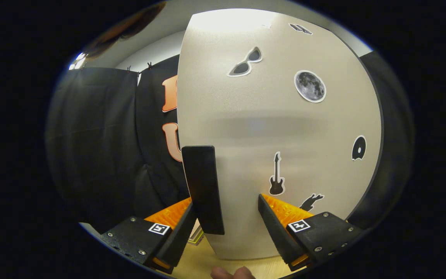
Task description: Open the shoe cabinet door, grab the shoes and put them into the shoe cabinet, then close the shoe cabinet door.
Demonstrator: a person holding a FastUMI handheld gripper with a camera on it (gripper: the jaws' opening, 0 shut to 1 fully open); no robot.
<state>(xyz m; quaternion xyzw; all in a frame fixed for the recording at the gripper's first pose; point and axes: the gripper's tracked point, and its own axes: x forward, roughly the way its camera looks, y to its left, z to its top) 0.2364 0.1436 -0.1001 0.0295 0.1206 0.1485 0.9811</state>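
While its fingers stand wide apart, the hand-held gripper (229,228) straddles the cabinet door's (277,128) black handle (203,190).

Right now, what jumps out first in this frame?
The pale cabinet door dotted with stickers: sunglasses near the top, a moon beside them, a guitar lower down. The black handle at the door's edge stands between the open tool's fingers, close to one finger; contact is unclear.

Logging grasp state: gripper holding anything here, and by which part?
Nothing is clamped. The gripper stands open around the black handle of the cabinet door; left finger beside it, right finger apart.
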